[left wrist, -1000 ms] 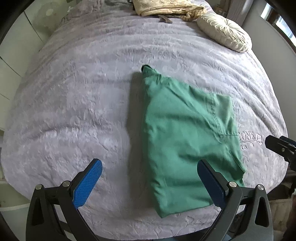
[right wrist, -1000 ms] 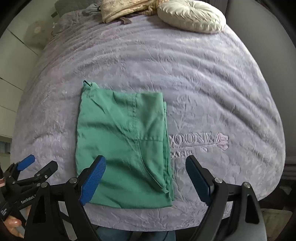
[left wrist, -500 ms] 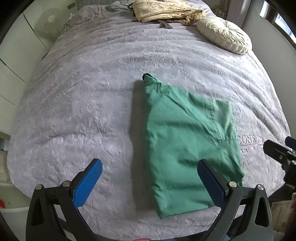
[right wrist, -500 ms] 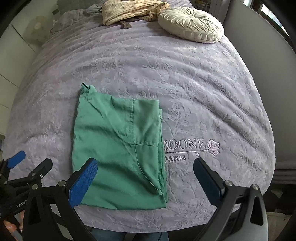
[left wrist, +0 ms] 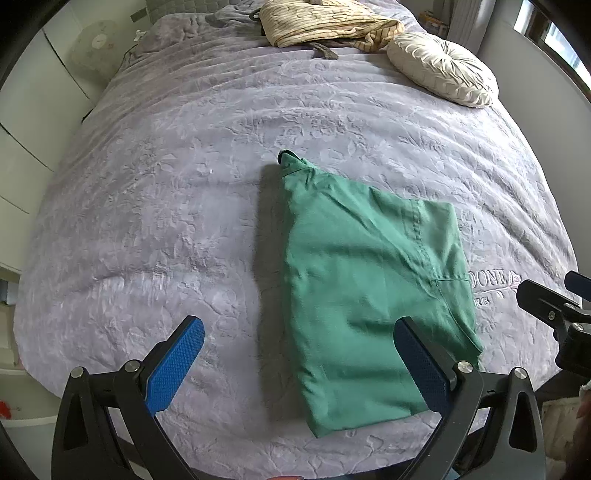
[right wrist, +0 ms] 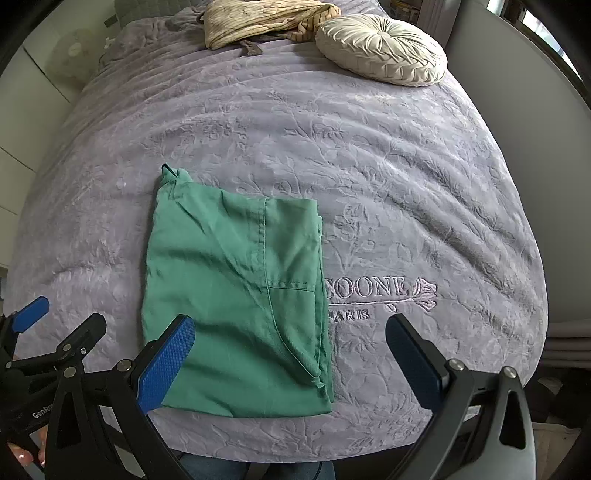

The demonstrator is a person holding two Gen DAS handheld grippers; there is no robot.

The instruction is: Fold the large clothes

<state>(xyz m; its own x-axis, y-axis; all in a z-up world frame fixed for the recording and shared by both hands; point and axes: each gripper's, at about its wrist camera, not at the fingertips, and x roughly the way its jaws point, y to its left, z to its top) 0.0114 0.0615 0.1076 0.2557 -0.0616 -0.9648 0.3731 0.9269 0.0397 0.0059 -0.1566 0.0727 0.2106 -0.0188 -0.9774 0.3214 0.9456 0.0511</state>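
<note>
A green garment (left wrist: pixel 365 284) lies folded into a compact rectangle on the grey-purple bedspread (left wrist: pixel 166 206), near the bed's front edge; it also shows in the right wrist view (right wrist: pixel 236 295). My left gripper (left wrist: pixel 299 354) is open and empty, held above the bed's front edge, with its right finger over the garment's near corner. My right gripper (right wrist: pixel 291 350) is open and empty, above the garment's near right part. Each gripper shows at the edge of the other's view: the right one (left wrist: pixel 554 306) and the left one (right wrist: pixel 44 339).
A round cream cushion (right wrist: pixel 384 48) and a beige striped cloth heap (right wrist: pixel 258 18) lie at the bed's far end. White cabinets (left wrist: pixel 22 122) and a fan (left wrist: pixel 96 44) stand to the left, a wall to the right. Embroidered lettering (right wrist: pixel 373 291) marks the bedspread beside the garment.
Both grippers have pulled back and up from the bed, so more of it shows. The right gripper's jaws have opened wider. The garment has not moved.
</note>
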